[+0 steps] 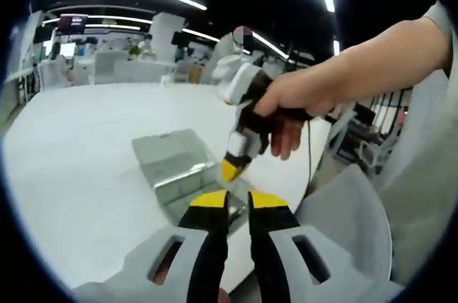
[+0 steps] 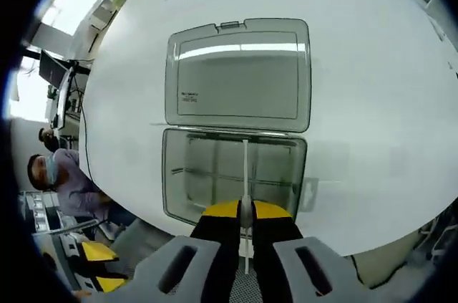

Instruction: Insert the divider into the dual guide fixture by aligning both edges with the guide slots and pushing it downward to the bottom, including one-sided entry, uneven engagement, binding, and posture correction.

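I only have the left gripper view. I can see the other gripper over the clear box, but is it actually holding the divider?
Observer: Yes. In the right gripper view, the right gripper is shut on a thin white divider, seen edge-on.
Operator: Where does it sit across the box?
Observer: It runs down the middle of the clear box, reaching toward the hinge side.
Operator: Anything on the lid?
Observer: The lid lies open and flat on the white table, with a small printed label near one edge.
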Demonstrator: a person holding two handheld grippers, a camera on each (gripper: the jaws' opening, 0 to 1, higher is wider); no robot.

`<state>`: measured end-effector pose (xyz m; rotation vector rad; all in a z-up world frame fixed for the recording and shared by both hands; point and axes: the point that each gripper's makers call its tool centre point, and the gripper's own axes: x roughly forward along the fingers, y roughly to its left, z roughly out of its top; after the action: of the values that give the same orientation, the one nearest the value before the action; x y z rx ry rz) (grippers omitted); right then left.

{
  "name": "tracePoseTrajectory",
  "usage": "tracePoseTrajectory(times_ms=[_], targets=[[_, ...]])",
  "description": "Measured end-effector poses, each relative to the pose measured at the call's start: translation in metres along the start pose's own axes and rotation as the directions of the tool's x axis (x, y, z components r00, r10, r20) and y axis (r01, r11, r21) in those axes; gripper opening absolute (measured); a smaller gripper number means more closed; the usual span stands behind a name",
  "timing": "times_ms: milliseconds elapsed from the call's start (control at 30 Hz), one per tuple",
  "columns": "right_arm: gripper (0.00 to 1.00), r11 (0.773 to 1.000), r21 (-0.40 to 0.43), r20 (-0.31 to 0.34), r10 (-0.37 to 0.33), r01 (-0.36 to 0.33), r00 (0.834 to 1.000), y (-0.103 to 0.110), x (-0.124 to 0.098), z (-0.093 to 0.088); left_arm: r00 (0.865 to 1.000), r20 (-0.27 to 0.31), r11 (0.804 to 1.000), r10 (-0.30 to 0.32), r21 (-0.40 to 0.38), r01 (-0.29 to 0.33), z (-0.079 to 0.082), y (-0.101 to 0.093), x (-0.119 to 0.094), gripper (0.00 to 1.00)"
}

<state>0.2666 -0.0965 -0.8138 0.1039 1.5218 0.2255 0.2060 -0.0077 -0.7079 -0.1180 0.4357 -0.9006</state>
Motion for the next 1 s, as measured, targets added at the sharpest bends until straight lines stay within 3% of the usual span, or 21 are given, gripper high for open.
tracePoseTrajectory(times_ms=[1000], targets=[[0.0,0.998,0.055,-0.031,-0.037,0.039,0.999,-0.008,0.016,0.0,1.0,0.009,0.999,0.021,-0.03,-0.021,-0.004,0.012,-0.003,0.07]])
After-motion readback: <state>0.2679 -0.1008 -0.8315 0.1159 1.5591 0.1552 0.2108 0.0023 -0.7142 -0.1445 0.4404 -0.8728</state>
